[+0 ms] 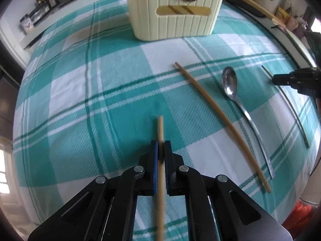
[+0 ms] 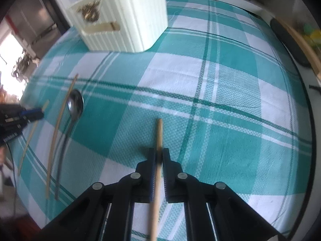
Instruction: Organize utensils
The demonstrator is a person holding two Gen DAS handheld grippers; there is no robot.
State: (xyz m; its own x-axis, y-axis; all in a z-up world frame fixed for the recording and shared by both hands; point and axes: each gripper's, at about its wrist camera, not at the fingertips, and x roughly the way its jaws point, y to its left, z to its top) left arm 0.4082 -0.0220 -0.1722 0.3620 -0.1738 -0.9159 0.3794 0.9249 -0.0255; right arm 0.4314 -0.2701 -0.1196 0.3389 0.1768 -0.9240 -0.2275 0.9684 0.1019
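The left gripper [image 1: 160,150] has its jaws closed tight on a wooden chopstick [image 1: 160,132], which runs lengthwise between the pads; its tip pokes out beyond the fingertips towards the cream ribbed utensil holder [image 1: 174,20], and the rest passes back under the gripper body. The right gripper [image 2: 158,156] likewise has its jaws clamped on a second wooden chopstick [image 2: 159,134], held the same way, tip forward over the teal-and-white checked cloth [image 2: 220,100] covering the counter.

In the left wrist view, a third wooden chopstick [image 1: 220,124] lies flat on the cloth, nearer than the holder and to its right. Just beside it, further from the holder's left side, lies a metal spoon [image 1: 229,84], bowl end pointing towards the holder. Beyond the spoon a thin dark stick [image 1: 291,108] runs under the right gripper's fingertips at the picture's edge; whether it is the held chopstick I cannot tell.
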